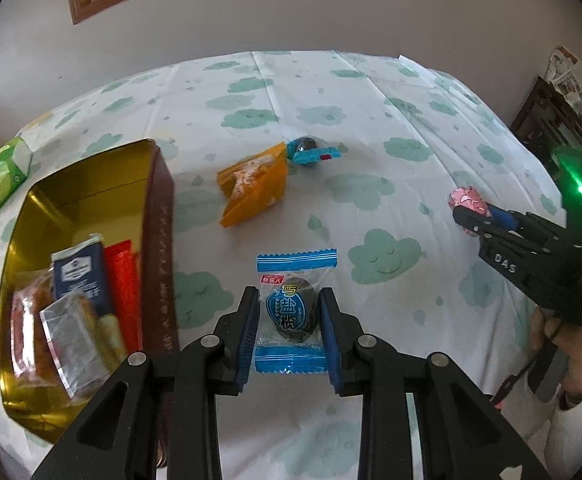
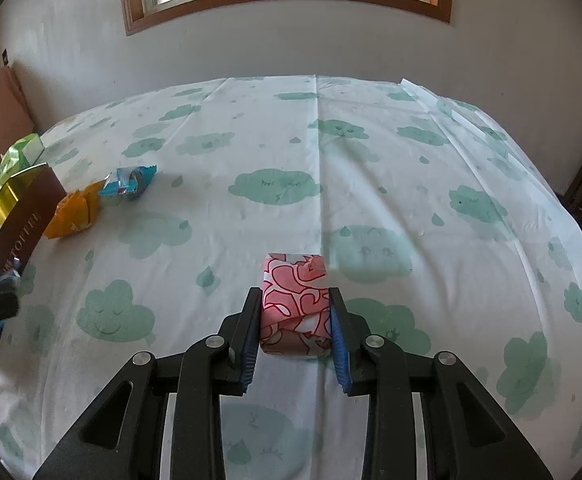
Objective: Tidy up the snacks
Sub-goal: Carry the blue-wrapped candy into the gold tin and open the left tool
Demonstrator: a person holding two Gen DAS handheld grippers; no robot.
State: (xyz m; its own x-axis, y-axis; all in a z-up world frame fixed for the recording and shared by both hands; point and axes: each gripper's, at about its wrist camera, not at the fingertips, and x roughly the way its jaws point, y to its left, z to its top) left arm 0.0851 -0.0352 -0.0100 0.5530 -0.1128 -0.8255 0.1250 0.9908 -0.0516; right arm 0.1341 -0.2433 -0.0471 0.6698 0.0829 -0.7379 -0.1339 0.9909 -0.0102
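My left gripper (image 1: pixel 290 300) is shut on a blue-and-clear plum candy packet (image 1: pixel 293 312) above the tablecloth, just right of the gold tin (image 1: pixel 91 184). The tin holds several snack packets (image 1: pixel 75 308). My right gripper (image 2: pixel 295 300) is shut on a pink patterned snack packet (image 2: pixel 294 300), which also shows in the left wrist view (image 1: pixel 467 202). An orange packet (image 1: pixel 253 184) and a second blue candy packet (image 1: pixel 311 150) lie on the cloth beyond the tin; both also show in the right wrist view, the orange packet (image 2: pixel 75 212) and the blue one (image 2: pixel 129 182).
A green box (image 1: pixel 5 176) sits at the table's left edge behind the tin. The table carries a white cloth with green clouds (image 2: pixel 371 160). A wall with a window stands behind it. Dark furniture (image 1: pixel 551 120) is at the far right.
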